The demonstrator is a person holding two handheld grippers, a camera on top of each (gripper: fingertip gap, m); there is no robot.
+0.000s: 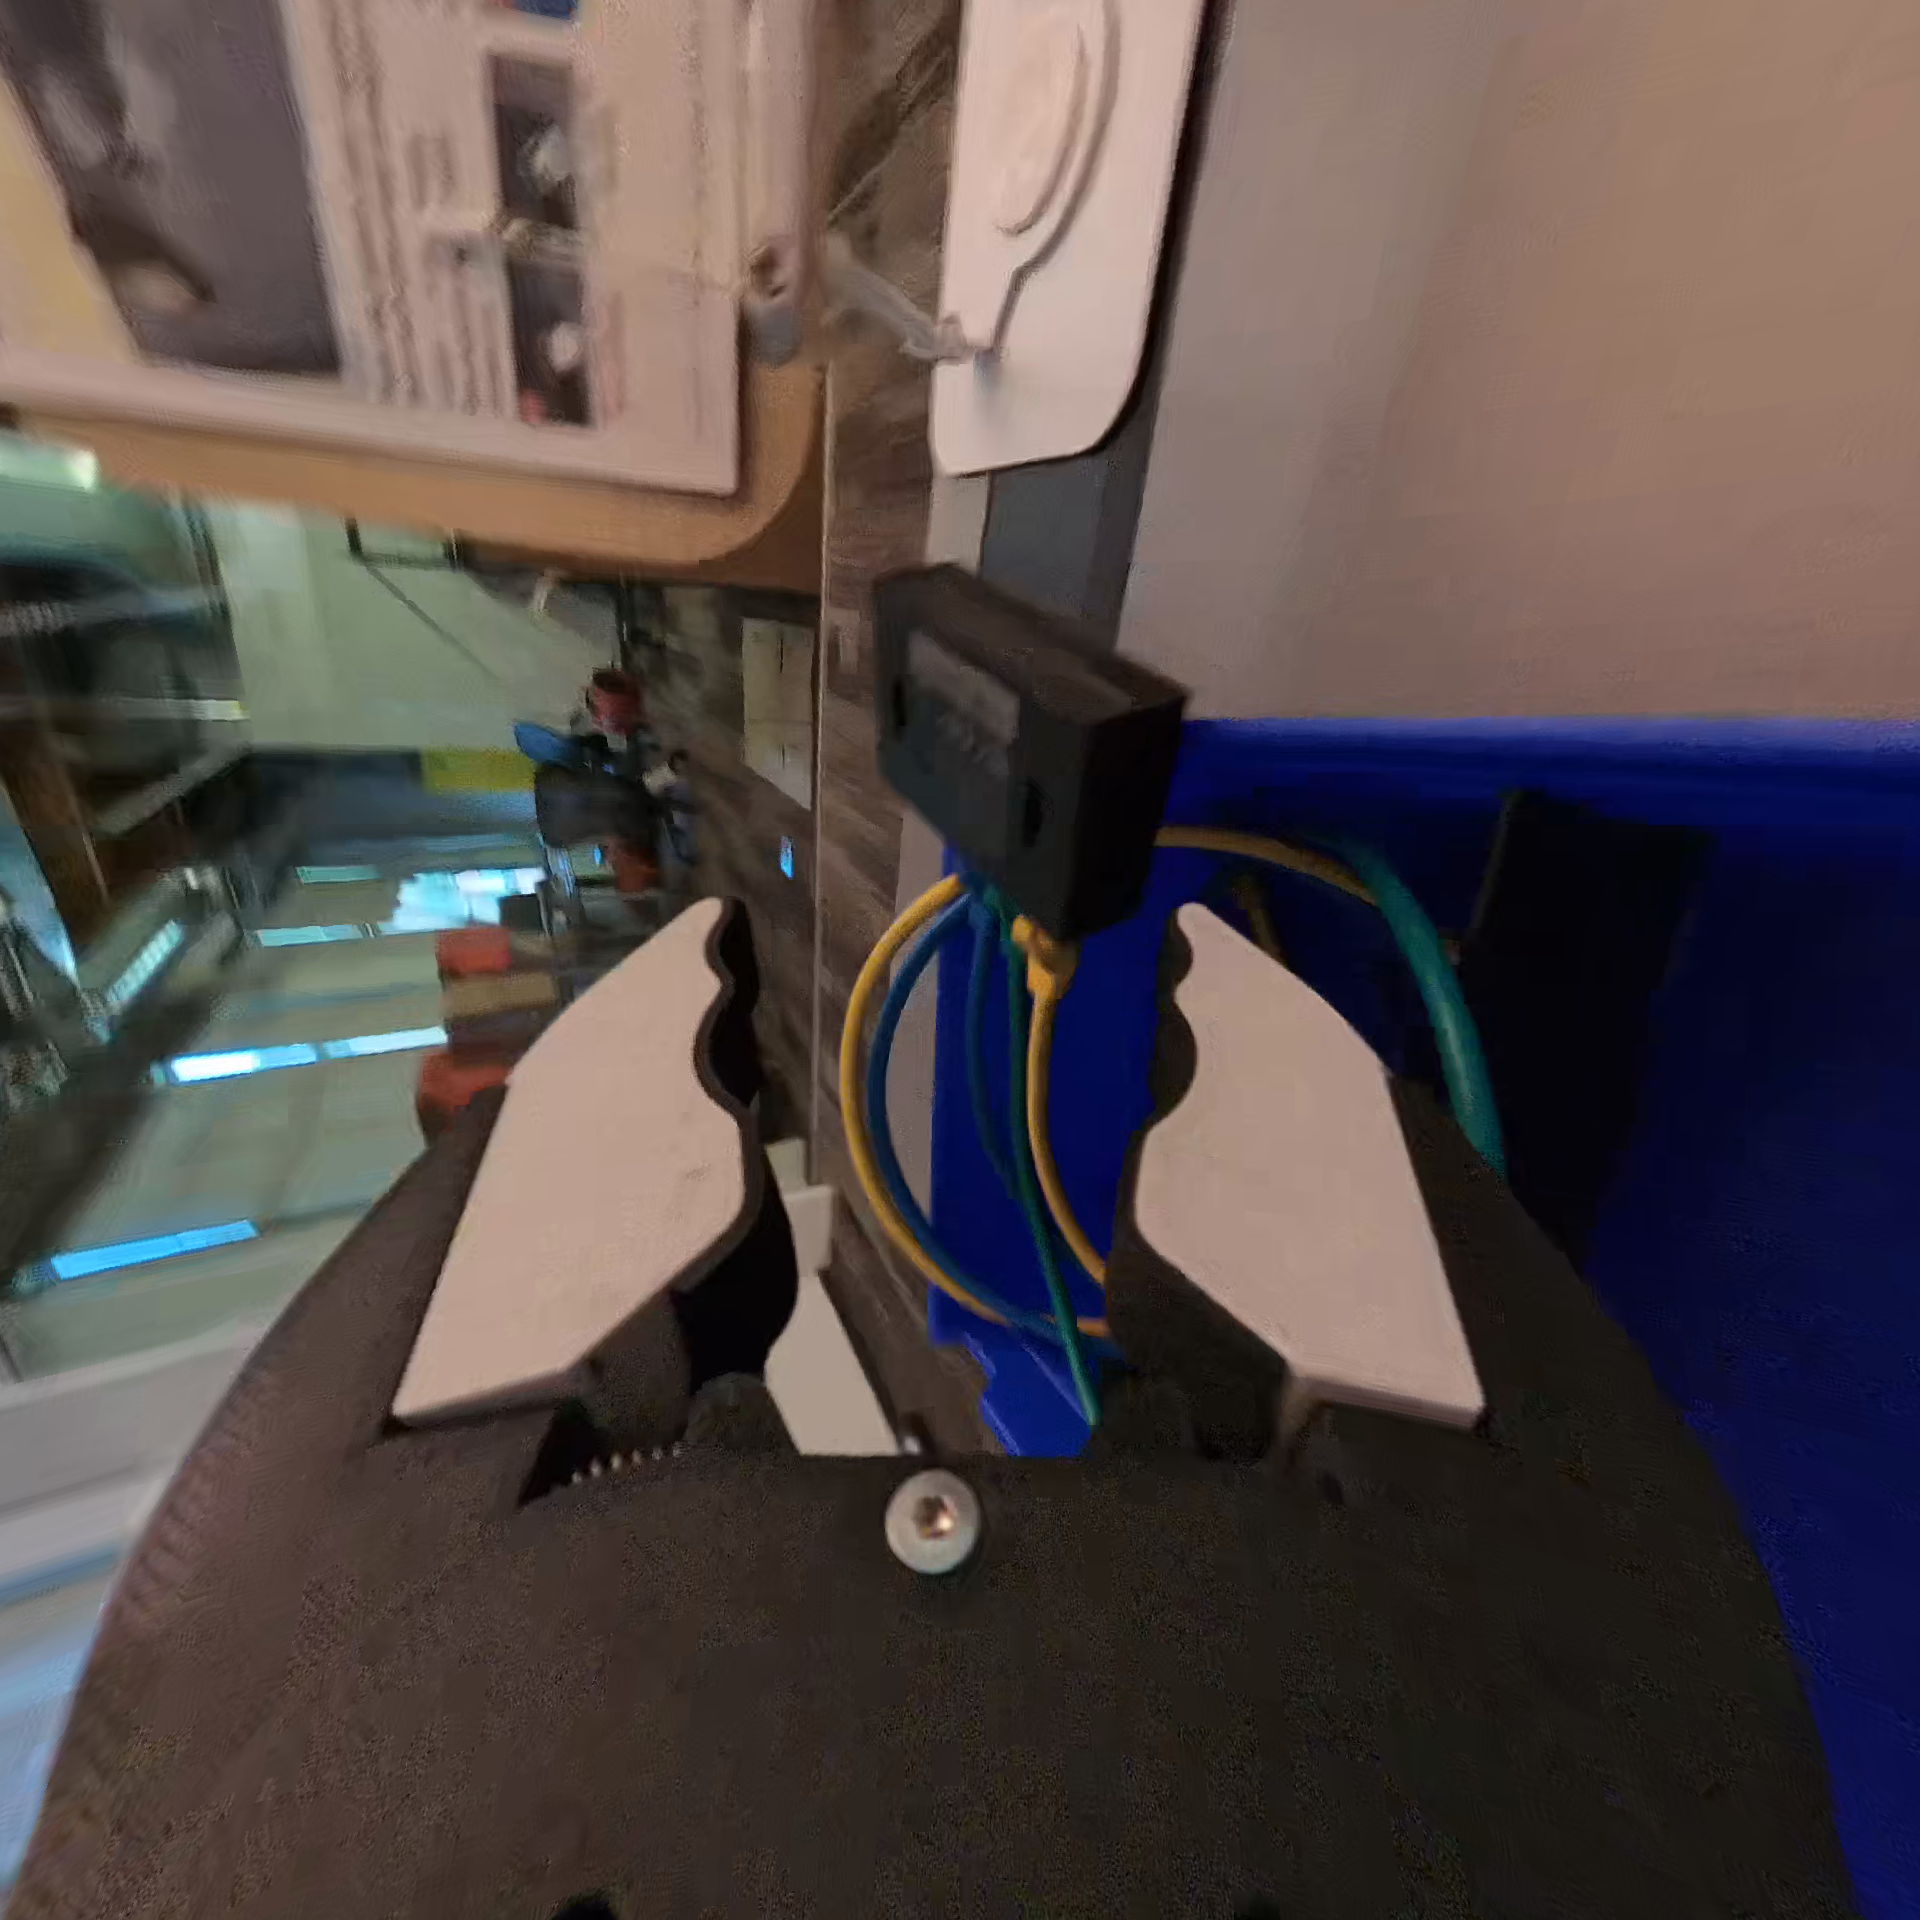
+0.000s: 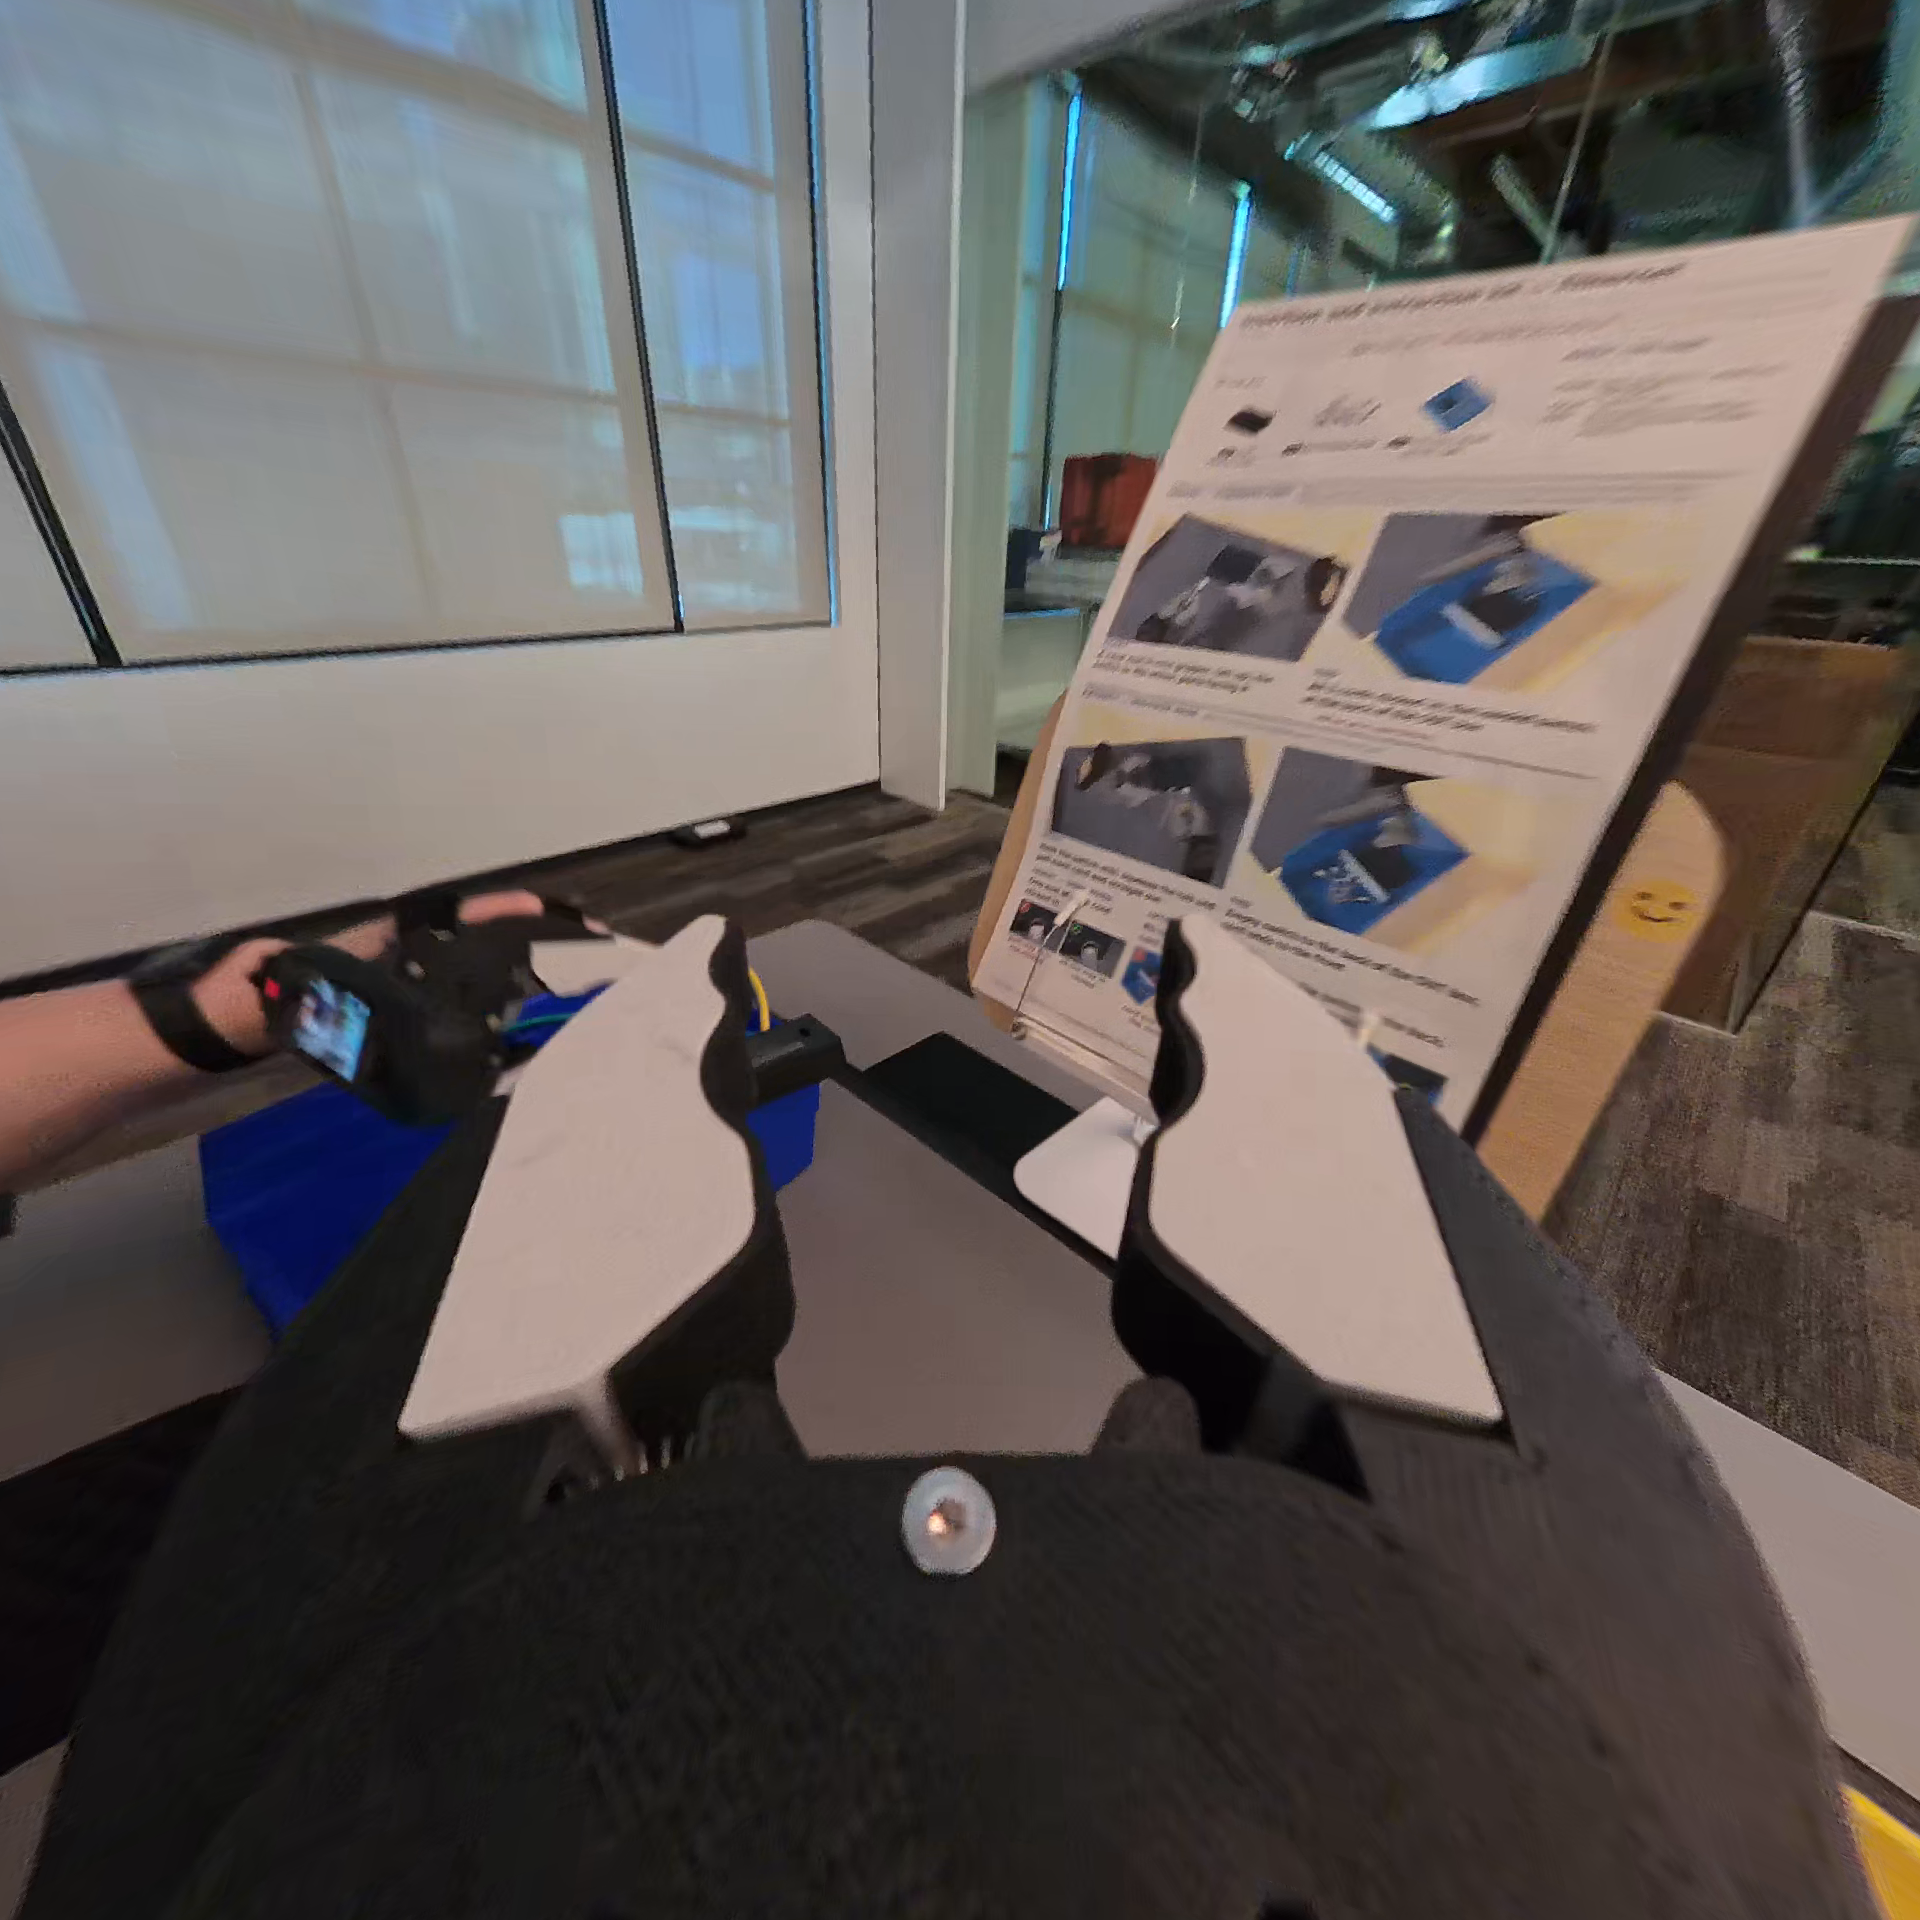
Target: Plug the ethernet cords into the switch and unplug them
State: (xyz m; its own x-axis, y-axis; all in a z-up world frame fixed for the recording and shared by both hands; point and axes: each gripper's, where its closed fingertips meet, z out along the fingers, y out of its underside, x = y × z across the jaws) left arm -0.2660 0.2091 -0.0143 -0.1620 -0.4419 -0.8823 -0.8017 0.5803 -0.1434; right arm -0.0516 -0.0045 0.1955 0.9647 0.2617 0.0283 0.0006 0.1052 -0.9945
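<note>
Blue bin (image 1: 1714, 1091) on the grey counter (image 2: 935, 1299); left wrist view is rolled sideways, so the bin fills the 3 to 5 o'clock side. Black ethernet switch (image 1: 1023, 748) sits at the bin's rim, at about 12 o'clock from the left gripper (image 1: 951, 925), tilted, with a grey label patch on its broad face and a small round hole on the side. Cords come out of its lower edge: yellow cord (image 1: 862, 1081) loops widest toward 9 o'clock, blue cord (image 1: 896, 1070) loops just inside it, green cord (image 1: 1034, 1174) runs down toward 6 o'clock, and a teal cord (image 1: 1449, 997) arcs over into the bin at 3 o'clock. Whether each plug is fully seated cannot be told, too blurred. A dark object inside the bin at 3 o'clock is not identifiable. Left gripper fingers (image 1: 613, 1132) are apart, holding nothing, the cord loops lying between them further off. In the right wrist view, the right gripper (image 2: 951, 935) has its fingers (image 2: 1299, 1174) apart and empty over the counter; the switch (image 2: 790, 1049) peeks out at 11 o'clock behind the left finger, on the bin (image 2: 312, 1174). A hand (image 2: 260, 987) at 9 o'clock holds the left gripper (image 2: 561, 951) over the bin. Instruction board (image 2: 1403, 644) stands at 1 o'clock.
</note>
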